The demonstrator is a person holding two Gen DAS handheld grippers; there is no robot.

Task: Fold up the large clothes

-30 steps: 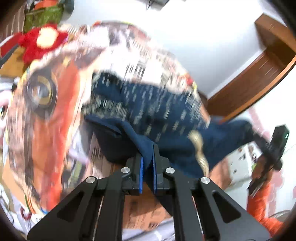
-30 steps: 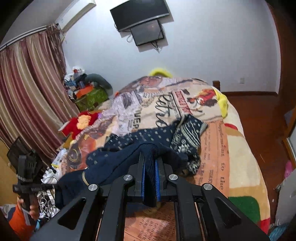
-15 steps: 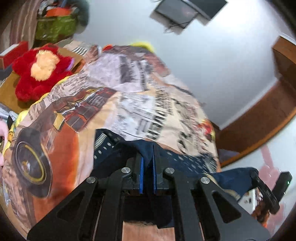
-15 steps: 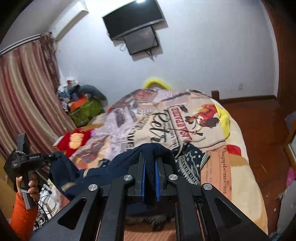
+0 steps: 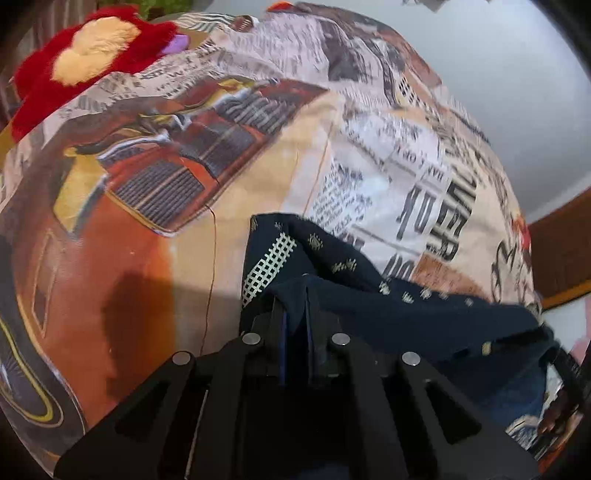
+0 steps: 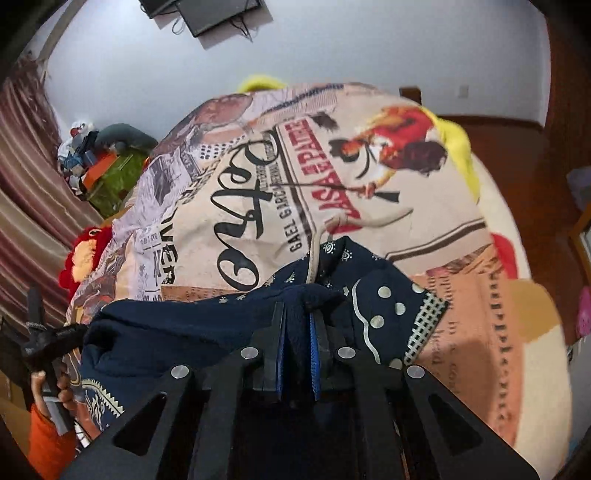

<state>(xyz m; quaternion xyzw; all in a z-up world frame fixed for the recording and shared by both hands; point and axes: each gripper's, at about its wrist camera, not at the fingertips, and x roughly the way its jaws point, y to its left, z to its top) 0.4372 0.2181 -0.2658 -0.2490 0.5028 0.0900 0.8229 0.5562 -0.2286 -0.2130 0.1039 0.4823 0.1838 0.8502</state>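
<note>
A dark navy garment (image 5: 388, 306) with pale printed dots and checks is stretched between both grippers, low over a bed with a printed cover (image 5: 258, 155). My left gripper (image 5: 295, 332) is shut on one part of its edge. My right gripper (image 6: 297, 332) is shut on another part of the navy garment (image 6: 207, 325), which sags leftward to the other gripper (image 6: 40, 339). A pale drawstring (image 6: 314, 254) lies over the cloth near my right jaws. The garment's lower part is hidden under the grippers.
A red plush toy (image 5: 85, 55) lies at the bed's far left edge, and shows in the right wrist view (image 6: 83, 258) too. A green box with clutter (image 6: 110, 173) and striped curtains (image 6: 26, 206) stand left. A wall screen (image 6: 207, 14) hangs ahead. Wooden floor (image 6: 517, 147) lies right.
Both grippers have swung forward and down toward the bed with the garment. The cover now fills both views and the cloth sits closer to it.
</note>
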